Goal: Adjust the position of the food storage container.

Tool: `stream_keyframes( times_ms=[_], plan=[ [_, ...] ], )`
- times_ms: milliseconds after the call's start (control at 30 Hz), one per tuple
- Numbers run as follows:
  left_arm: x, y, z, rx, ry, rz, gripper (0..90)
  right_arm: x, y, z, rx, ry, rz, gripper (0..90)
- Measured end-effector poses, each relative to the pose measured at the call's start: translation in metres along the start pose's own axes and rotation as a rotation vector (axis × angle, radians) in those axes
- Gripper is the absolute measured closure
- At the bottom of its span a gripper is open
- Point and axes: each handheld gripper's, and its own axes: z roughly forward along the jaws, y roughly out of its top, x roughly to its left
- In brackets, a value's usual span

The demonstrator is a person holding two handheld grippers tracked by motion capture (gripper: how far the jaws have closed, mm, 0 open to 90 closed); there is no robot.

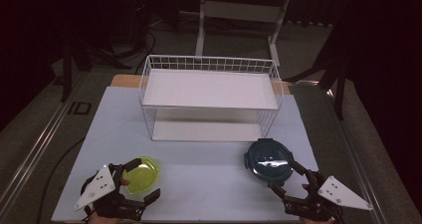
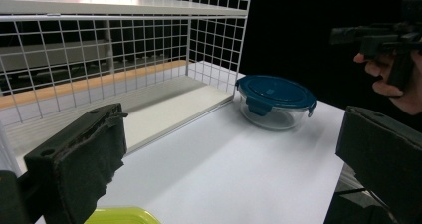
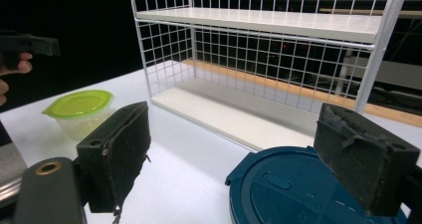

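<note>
You held both grippers wide apart, gripping nothing: left gripper (image 1: 142, 184) straddled the green-lidded tub (image 1: 141, 174) near the surface's front-left corner, right gripper (image 1: 289, 178) approached the blue-lidded container (image 1: 266, 158) front-right.

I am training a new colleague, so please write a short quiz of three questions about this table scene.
1. True or false: the left gripper is shut on the green-lidded container.
2. What colour is the lid of the round glass container: A red, B dark blue, C white?
3. How many tiers has the white wire shelf?

Key
1. False: its jaws stand open at either side of the container, not pressing on it.
2. B.
3. Two, both bare; the right gripper is open too.
</note>
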Motion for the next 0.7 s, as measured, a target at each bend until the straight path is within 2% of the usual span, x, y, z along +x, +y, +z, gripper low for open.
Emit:
stream_keyframes(
  times_ms=[133, 367, 533, 633, 700],
  plan=[
    [0.001, -0.001, 0.001, -0.001, 0.0, -0.003, 0.0, 0.003, 0.003, 0.0, 0.013, 0.003, -0.005, 14.2],
    [0.003, -0.001, 0.003, -0.004, 0.013, 0.004, 0.0, 0.004, 0.022, -0.003, -0.018, 0.005, -0.035, 12.8],
    [0.002, -0.001, 0.003, 0.0, 0.017, 0.008, 0.0, 0.0, 0.035, -0.001, -0.012, 0.015, -0.042, 11.1],
    [0.001, 0.0, 0.003, -0.005, 0.016, 0.006, 0.0, -0.005, 0.041, 0.002, -0.002, -0.004, -0.041, 11.1],
    [0.001, 0.0, 0.003, -0.005, 0.015, 0.006, 0.0, -0.008, 0.043, 0.003, -0.011, 0.001, -0.033, 11.1]
  ],
)
